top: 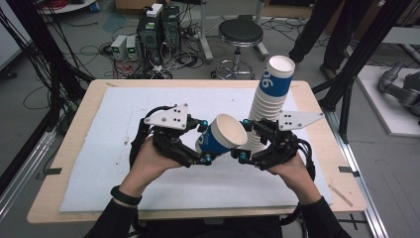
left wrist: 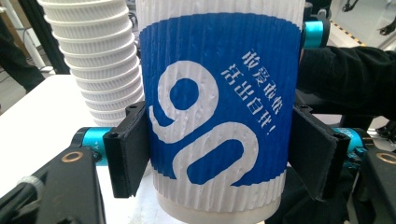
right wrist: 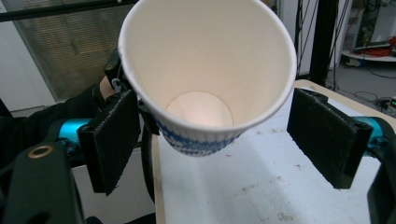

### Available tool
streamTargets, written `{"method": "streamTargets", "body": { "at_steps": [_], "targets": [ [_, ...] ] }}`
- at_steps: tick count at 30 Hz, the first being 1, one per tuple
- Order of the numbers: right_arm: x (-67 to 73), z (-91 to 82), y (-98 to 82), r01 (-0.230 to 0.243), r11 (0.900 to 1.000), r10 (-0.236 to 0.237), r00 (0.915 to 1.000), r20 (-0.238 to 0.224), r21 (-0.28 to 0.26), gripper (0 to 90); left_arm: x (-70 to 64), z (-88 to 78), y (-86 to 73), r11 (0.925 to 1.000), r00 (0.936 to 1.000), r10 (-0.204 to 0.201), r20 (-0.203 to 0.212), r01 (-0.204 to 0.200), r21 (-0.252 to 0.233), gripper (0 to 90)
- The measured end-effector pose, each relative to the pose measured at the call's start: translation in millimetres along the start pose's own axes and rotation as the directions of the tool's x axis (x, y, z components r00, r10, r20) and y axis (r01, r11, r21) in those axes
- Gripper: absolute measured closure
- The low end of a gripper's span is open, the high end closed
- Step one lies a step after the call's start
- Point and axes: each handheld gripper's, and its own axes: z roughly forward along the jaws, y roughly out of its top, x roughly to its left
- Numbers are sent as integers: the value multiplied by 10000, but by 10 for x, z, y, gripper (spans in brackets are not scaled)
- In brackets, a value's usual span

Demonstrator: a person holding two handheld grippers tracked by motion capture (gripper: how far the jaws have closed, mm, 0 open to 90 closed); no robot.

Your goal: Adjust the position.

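White padding covers the counter (top: 124, 148), above which the left tool (top: 210, 144) clamps a single blue cup (top: 223, 136) tilted toward the wide, empty right tool (top: 250, 141), likely freshly separated from the stack (top: 267, 104).

A lab or workshop: at the upper left of the high view, computers (top: 157, 27) and tangled cables (top: 99, 49) sit on the floor, with a stool (top: 240, 33) and black frame posts (top: 364, 47) nearby.
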Motion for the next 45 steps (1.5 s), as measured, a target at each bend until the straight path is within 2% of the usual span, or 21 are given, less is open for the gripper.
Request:
{"method": "streamTargets", "body": {
  "at_steps": [4, 9, 13, 17, 24, 28, 30, 35, 45],
  "targets": [
    [-24, -17, 2, 15, 10000, -14, 10000, 77, -61, 175, 14, -35, -23, 10000, 9997, 48, -247, -50, -71, 282],
    [-50, -46, 6, -20, 9999, 24, 9998, 205, -169, 175, 55, -74, -70, 9992, 9985, -227, -495, 210, -337, 282],
    [-66, -50, 7, -8, 9998, 15, 9994, 339, -190, 175, 85, -79, -105, 9955, 9976, -508, -463, 469, -824, 281],
    [-57, -24, 4, -14, 9997, 26, 9990, 441, -262, 175, 100, -44, -132, 9935, 9978, -589, -320, 554, -997, 281],
    [-38, 15, 7, -265, 9976, 269, 9996, 64, -633, 175, 59, 69, -141, 9936, 9987, -514, -27, 508, -1013, 281],
    [-40, 25, 7, -361, 9973, 363, 9993, 24, -646, 181, 37, 102, -132, 9920, 9985, -521, 142, 534, -1145, 281],
    [-41, 37, 5, -408, 9970, 397, 9991, -172, -664, 205, 30, 119, -133, 9925, 9985, -511, 208, 531, -1105, 282],
    [-16, 49, 4, -93, 9979, 79, 9997, -220, -636, 237, 19, 140, -141, 9936, 9984, -496, 272, 521, -1005, 284],
    [-17, 54, -15, 145, 9988, -155, 9996, -225, -467, 261, 14, 159, -140, 9968, 9984, -486, 272, 502, -627, 281]
  ]
}}
